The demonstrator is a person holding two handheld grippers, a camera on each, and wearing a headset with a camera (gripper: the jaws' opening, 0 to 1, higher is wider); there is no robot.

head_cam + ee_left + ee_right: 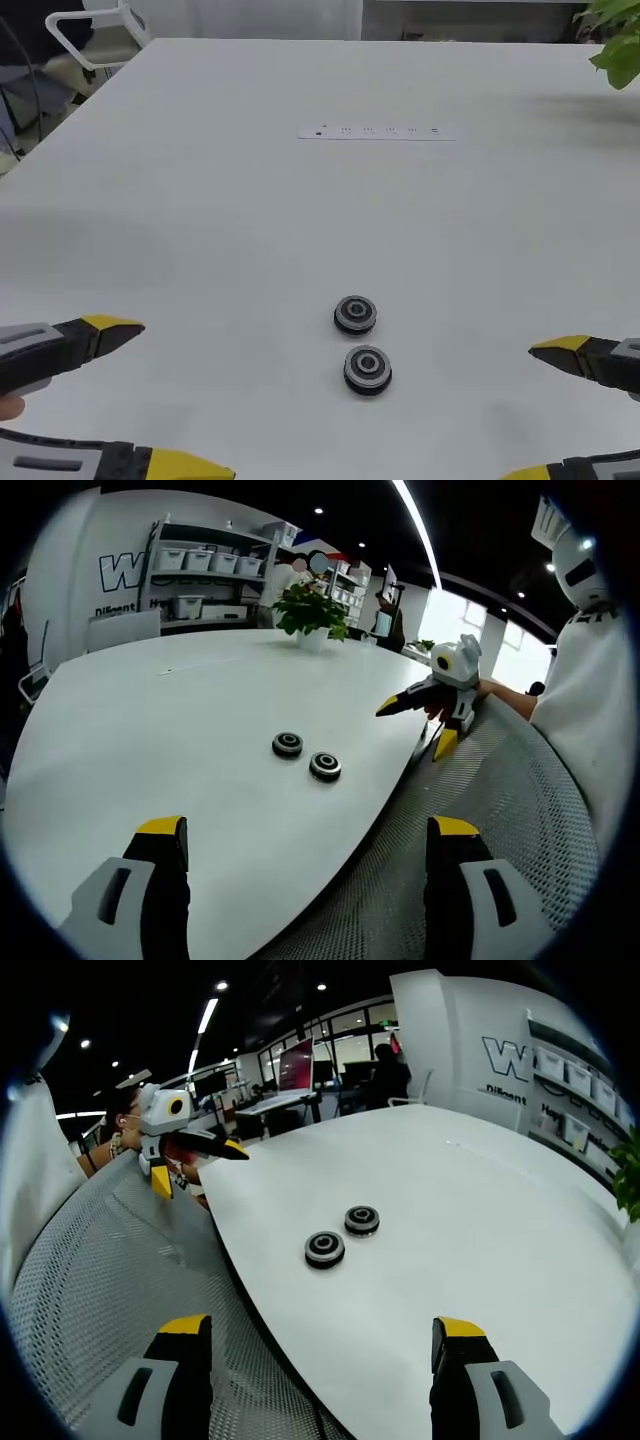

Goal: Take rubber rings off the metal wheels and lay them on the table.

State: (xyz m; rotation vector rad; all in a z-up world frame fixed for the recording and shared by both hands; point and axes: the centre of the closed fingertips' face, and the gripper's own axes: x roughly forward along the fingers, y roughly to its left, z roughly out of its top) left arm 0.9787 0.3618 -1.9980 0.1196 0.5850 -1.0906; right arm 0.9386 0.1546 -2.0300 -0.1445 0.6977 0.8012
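two metal wheels lie flat on the white table (250,210), close to its front edge. the far wheel (355,314) sits just behind the near wheel (367,368), close together with a narrow gap between them. each carries a dark rubber ring (348,372) round its rim.

left gripper (185,398): low at the left, by the front edge, jaws spread wide, nothing between them.
right gripper (515,412): low at the right, jaws equally wide, empty.

the wheels lie between the two grippers, well apart from both.

in the left gripper view both wheels lie ahead of the jaw tips, untouched.

a pale marked strip (378,132) lies farther back on the table. plant leaves (620,45) show at the far right.
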